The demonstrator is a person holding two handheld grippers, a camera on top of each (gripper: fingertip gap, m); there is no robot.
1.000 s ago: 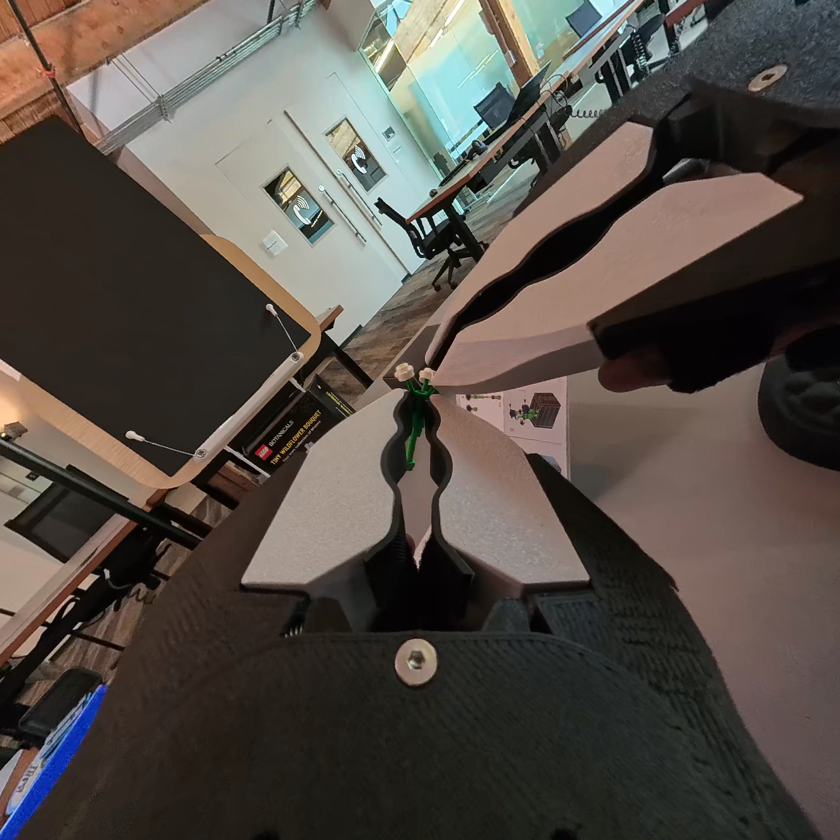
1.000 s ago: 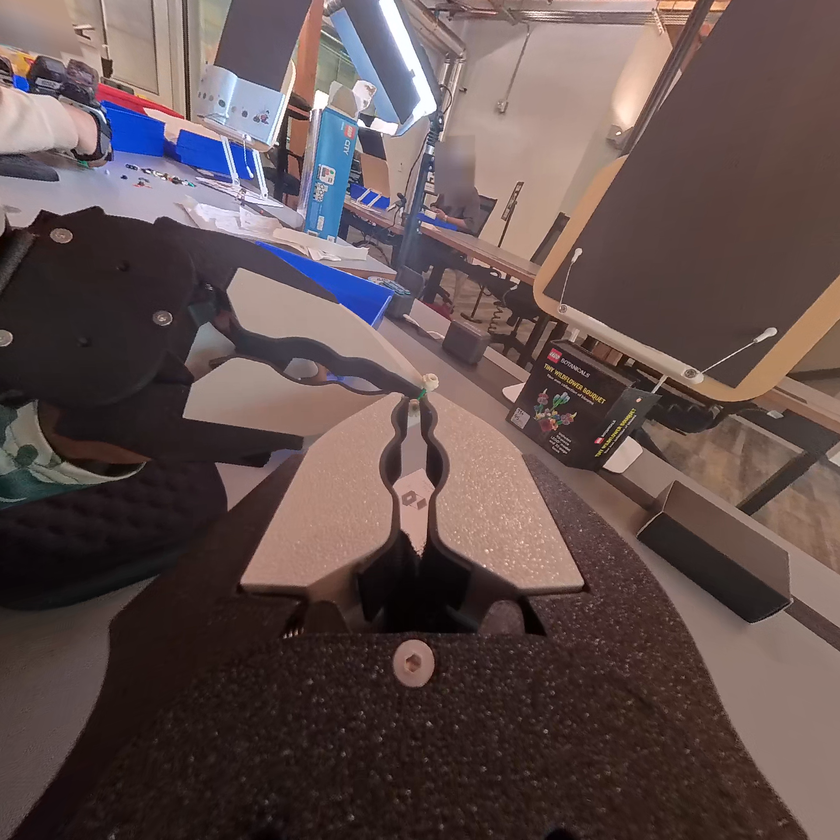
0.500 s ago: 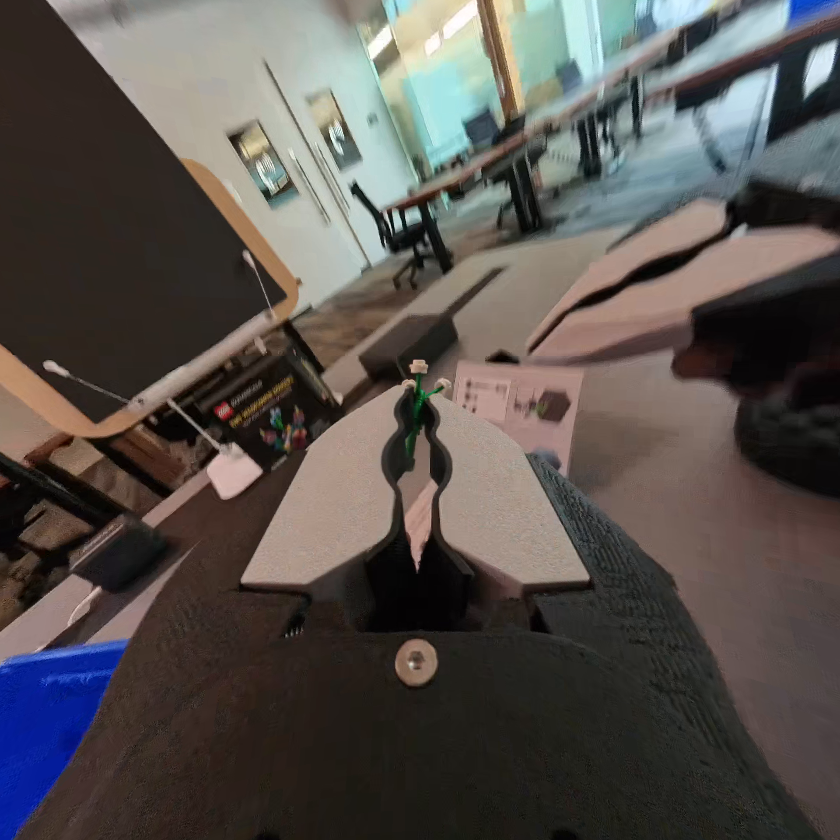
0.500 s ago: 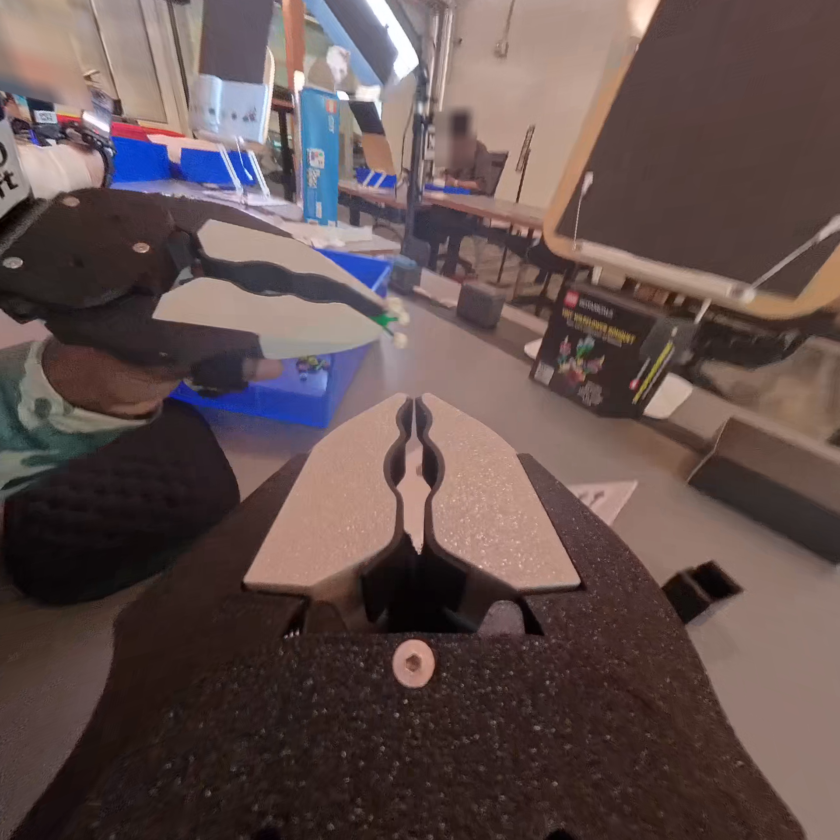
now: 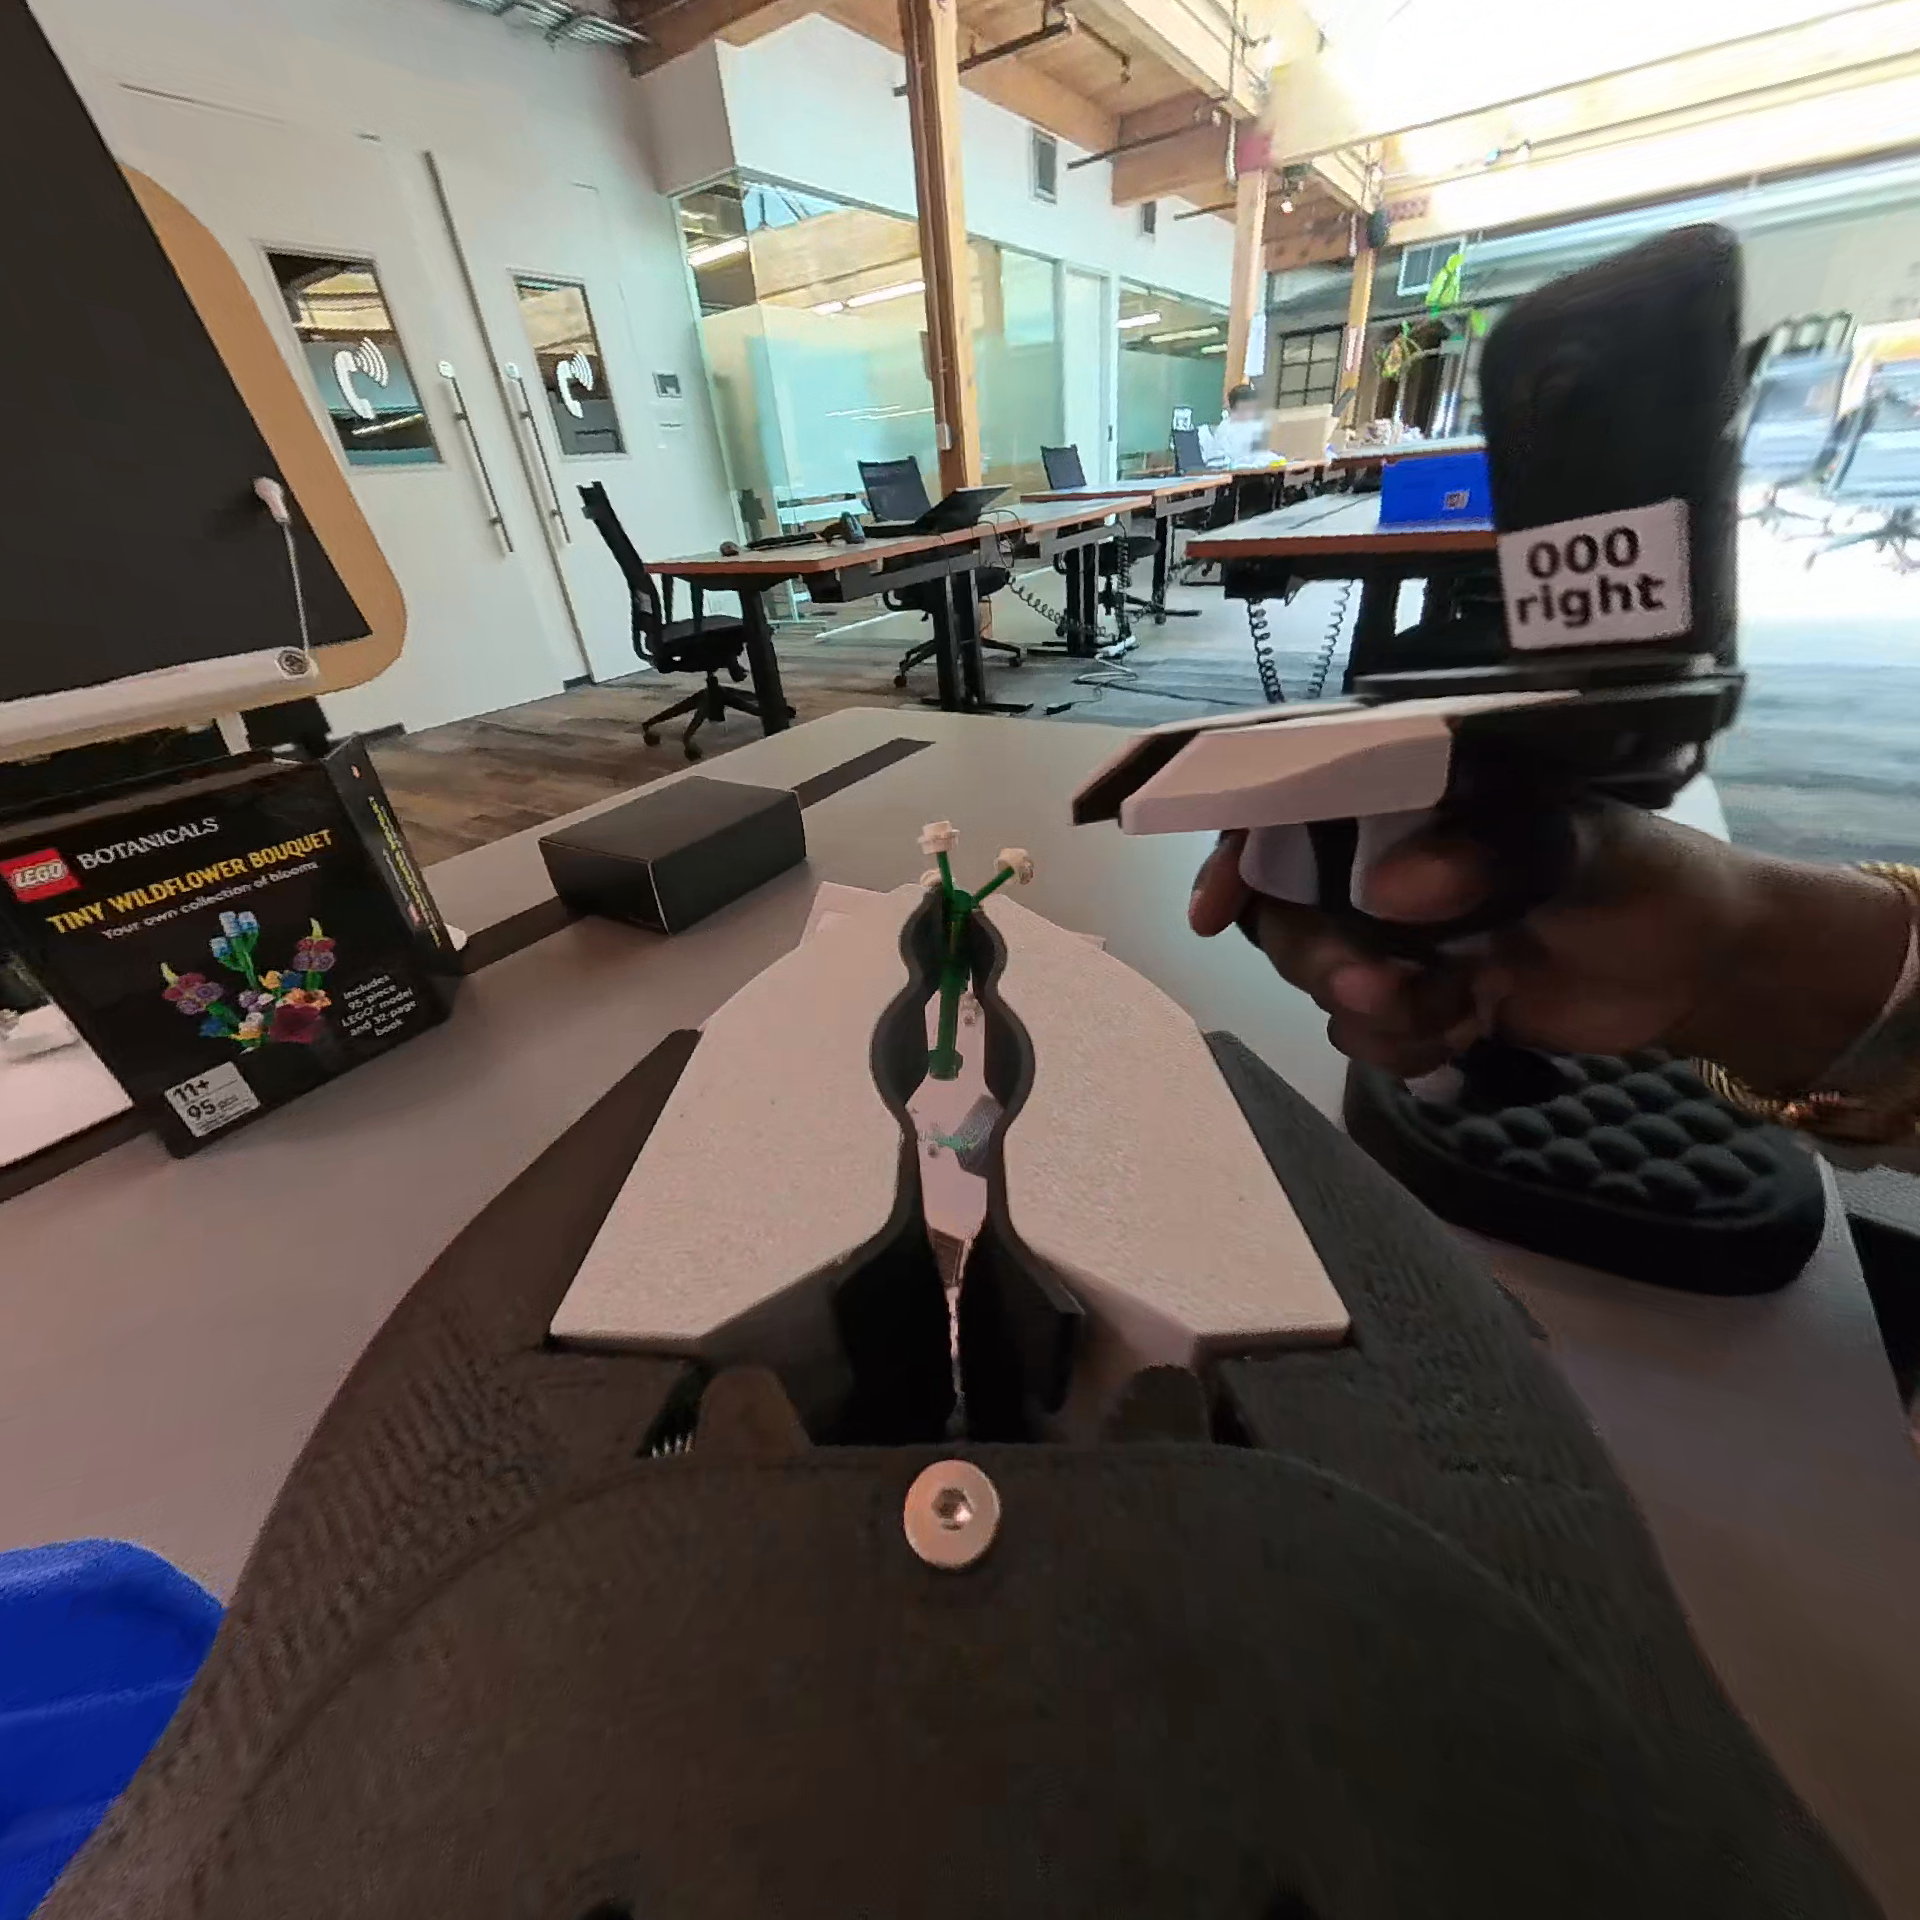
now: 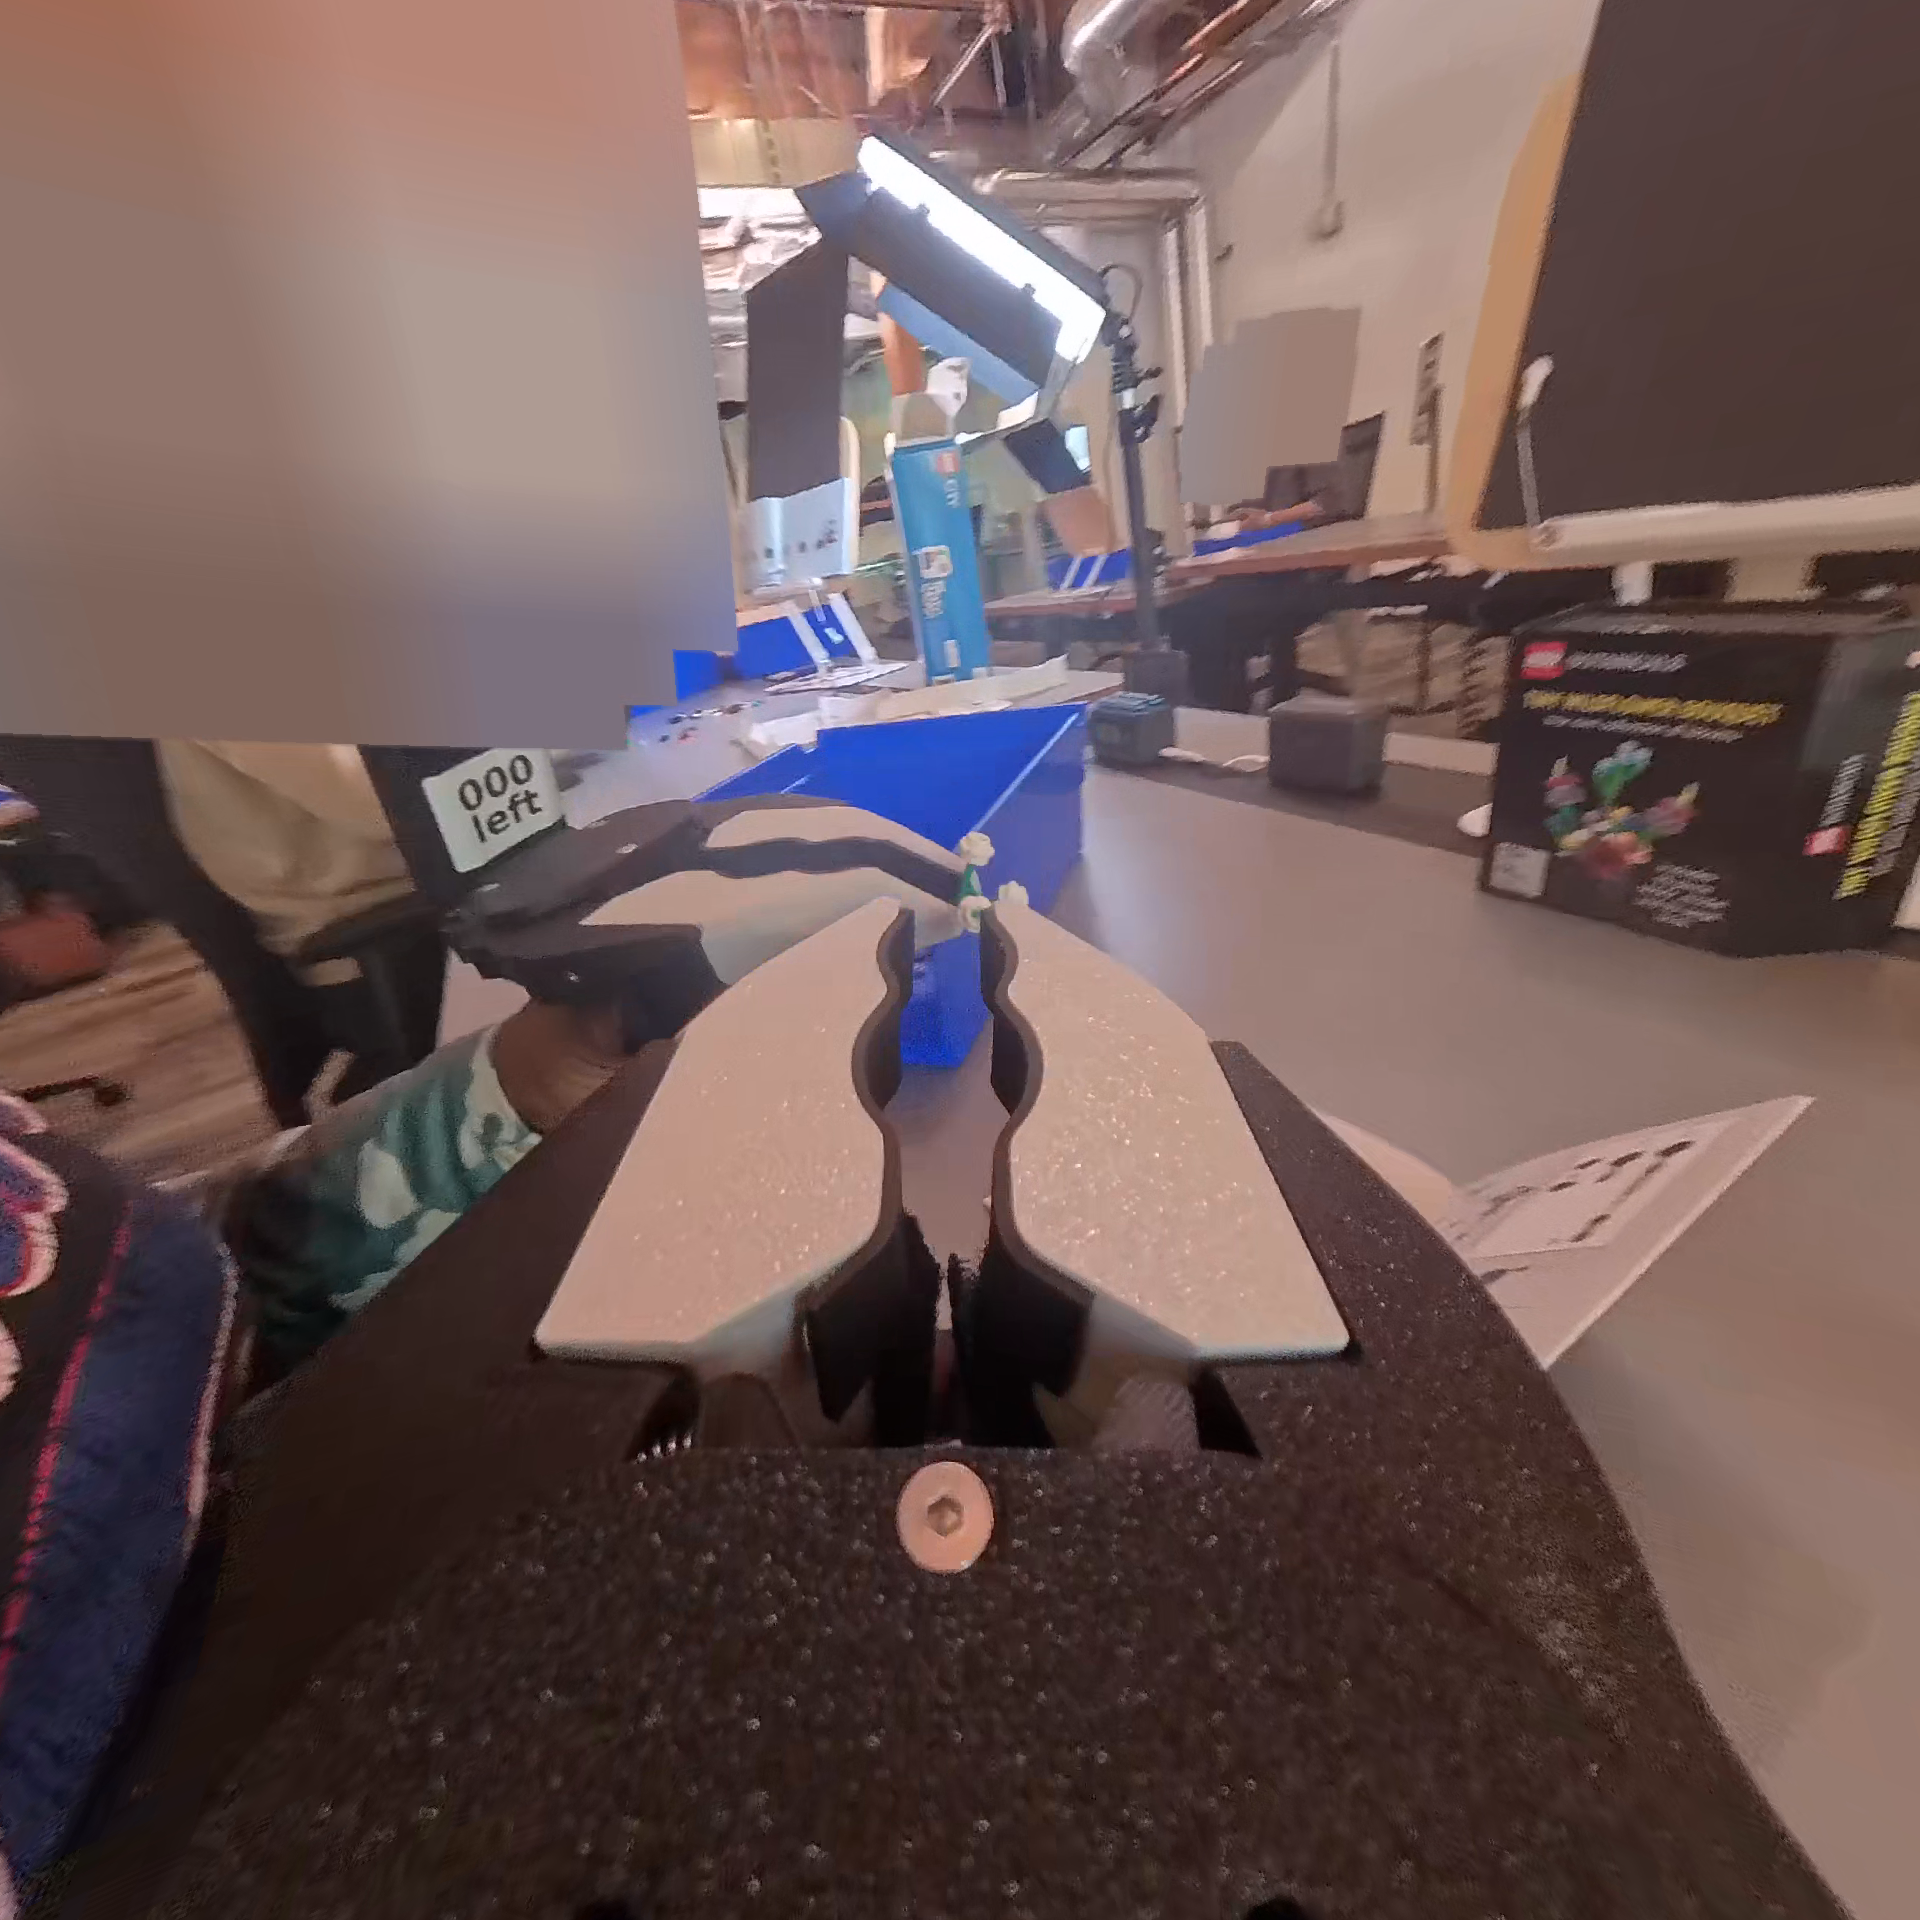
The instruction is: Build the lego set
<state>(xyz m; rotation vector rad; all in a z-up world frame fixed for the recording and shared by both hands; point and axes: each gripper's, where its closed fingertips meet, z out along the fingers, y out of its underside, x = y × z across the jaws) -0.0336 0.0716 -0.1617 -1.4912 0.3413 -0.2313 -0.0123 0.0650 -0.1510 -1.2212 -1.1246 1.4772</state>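
My left gripper [image 5: 951,906] is shut on a thin green lego flower stem [image 5: 948,987] with small white buds at its branch tips. The stem stands up between the fingertips, above the grey table [image 5: 312,1226]. My right gripper [image 6: 948,923] is slightly open and empty. In the left wrist view it [image 5: 1101,795] is held by a hand to the right of the stem and a little above it, apart from it. In the right wrist view the left gripper [image 6: 935,862] comes in from the left, and the stem [image 6: 971,883] shows just beyond my right fingertips.
A black lego set box [image 5: 239,935] stands at the table's back left, and it also shows in the right wrist view [image 6: 1704,790]. A small black box [image 5: 675,852] lies behind it. There are also a blue bin [image 6: 935,790], an instruction sheet [image 6: 1558,1195] and a black padded rest [image 5: 1590,1164]. My two grippers' fingertips are within a few centimetres of each other.
The right gripper's tip was at the stem's buds; it has pulled away to the right and its jaws have parted a little. Both grippers have levelled out. The left still holds the stem.
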